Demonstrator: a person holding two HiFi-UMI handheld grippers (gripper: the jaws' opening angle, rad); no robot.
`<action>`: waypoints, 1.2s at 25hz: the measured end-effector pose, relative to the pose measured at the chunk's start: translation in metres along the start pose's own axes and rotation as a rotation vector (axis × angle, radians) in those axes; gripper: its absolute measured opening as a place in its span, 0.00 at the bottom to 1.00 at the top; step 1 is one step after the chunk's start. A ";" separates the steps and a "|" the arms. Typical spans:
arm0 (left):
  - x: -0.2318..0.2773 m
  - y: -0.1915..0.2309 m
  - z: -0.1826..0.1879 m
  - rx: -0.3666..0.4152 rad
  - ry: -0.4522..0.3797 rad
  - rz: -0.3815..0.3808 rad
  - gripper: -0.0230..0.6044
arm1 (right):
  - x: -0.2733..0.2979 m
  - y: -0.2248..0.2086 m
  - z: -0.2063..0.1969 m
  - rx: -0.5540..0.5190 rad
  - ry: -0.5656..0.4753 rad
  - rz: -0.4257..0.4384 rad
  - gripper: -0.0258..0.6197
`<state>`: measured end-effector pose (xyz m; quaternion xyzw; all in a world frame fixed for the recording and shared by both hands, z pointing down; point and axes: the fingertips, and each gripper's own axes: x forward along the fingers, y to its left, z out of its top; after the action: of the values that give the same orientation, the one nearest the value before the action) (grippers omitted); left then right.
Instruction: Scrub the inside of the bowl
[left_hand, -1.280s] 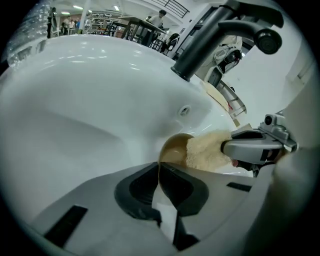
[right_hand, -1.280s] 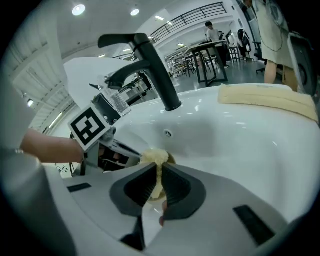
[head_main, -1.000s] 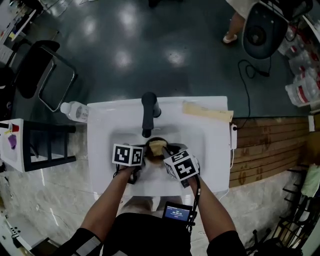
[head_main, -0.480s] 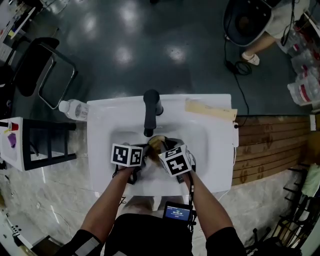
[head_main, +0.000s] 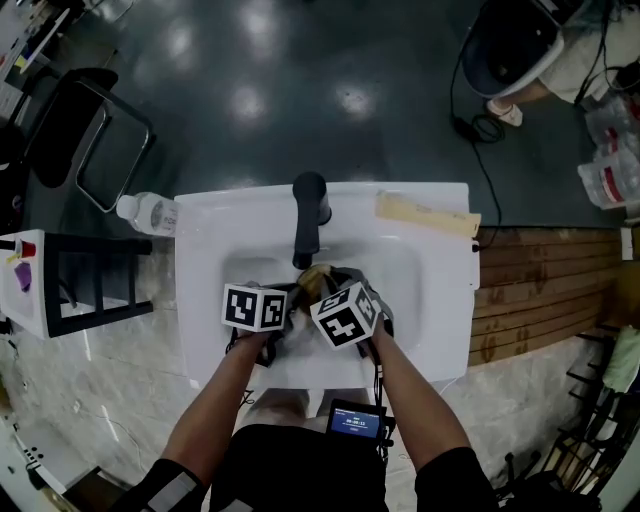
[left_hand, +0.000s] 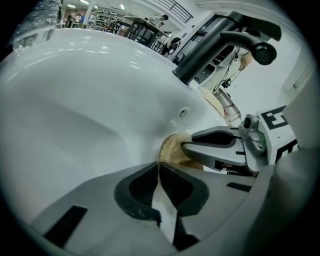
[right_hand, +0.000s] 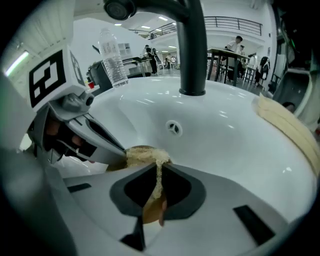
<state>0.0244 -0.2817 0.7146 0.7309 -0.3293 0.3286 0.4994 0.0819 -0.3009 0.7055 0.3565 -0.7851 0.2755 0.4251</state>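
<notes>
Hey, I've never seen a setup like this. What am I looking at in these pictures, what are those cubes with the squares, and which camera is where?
There is no robot here. A person stands at a white sink with a hand-held gripper in each hand, and the patterned cubes are part of those tools. The top-down picture comes from a camera on the person's head. The other two come from cameras riding on each gripper, looking along its fingers. The left gripper is shut on a thin pale edge, probably the rim of the bowl. The right gripper is shut on a tan scrubbing pad. On the sink's rim are a black faucet, a clear bottle and a beige strip.
</notes>
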 end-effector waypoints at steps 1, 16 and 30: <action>0.000 0.001 0.000 -0.003 0.000 0.011 0.06 | 0.000 -0.002 -0.001 -0.033 0.012 -0.028 0.10; -0.002 0.002 0.007 -0.046 -0.037 0.034 0.06 | -0.001 0.002 -0.022 -0.447 0.168 -0.117 0.10; 0.001 0.005 0.009 -0.091 -0.046 0.020 0.06 | -0.002 0.019 -0.030 -0.339 0.169 0.058 0.10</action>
<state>0.0227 -0.2919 0.7156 0.7116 -0.3626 0.3014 0.5209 0.0814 -0.2666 0.7157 0.2327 -0.7918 0.1805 0.5351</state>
